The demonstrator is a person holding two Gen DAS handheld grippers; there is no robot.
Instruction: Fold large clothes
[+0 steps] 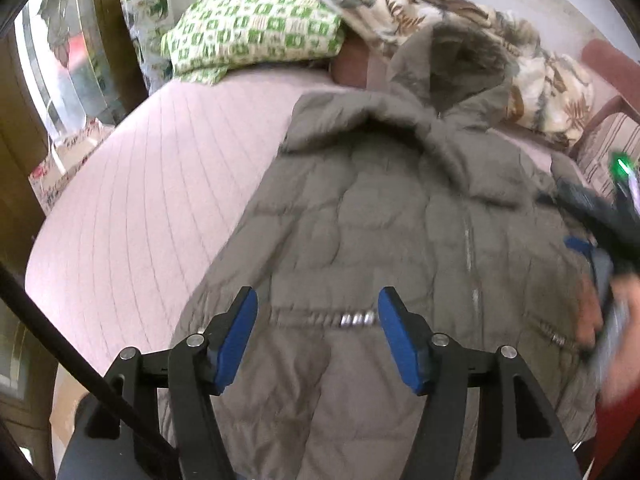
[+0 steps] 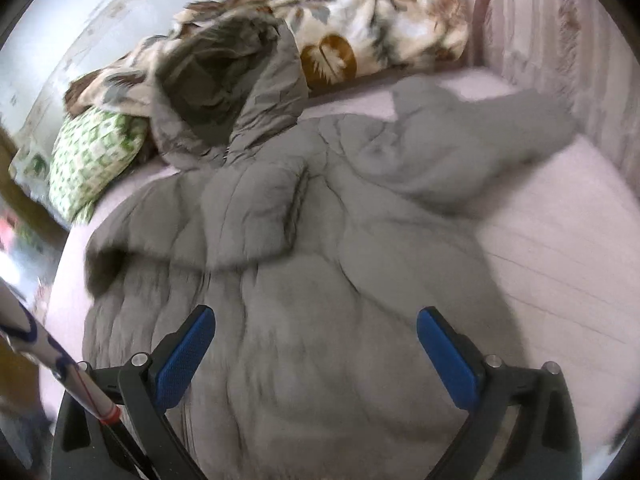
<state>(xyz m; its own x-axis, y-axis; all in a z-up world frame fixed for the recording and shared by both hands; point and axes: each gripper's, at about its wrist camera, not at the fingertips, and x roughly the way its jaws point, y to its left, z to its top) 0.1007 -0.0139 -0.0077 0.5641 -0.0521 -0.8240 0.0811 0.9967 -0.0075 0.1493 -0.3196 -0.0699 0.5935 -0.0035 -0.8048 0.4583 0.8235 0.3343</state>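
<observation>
Here, a grey-green quilted hooded coat (image 1: pixel 384 216) lies spread, front side up, across the middle of the bed (image 1: pixel 132 208), which is covered in a pale pink striped sheet. Its fur-lined hood (image 2: pixel 224 76) rests toward the far edge, against a leaf-patterned blanket (image 2: pixel 360 20) heaped along the wall. One sleeve (image 2: pixel 472 140) lies out flat toward the bed's end rail; the other is folded across the chest. A green-and-white checked pillow (image 1: pixel 256 28) sits at the far corner beside the hood.

The left gripper (image 1: pixel 318 340) hangs over the coat's waist (where a metal-beaded drawcord runs), blue pads apart, nothing between them. The right gripper (image 2: pixel 316 356) hangs over the lower body of the coat, pads spread wide and empty. Seen from the left wrist, the right gripper's body is a blurred dark shape over the coat's near right side.
</observation>
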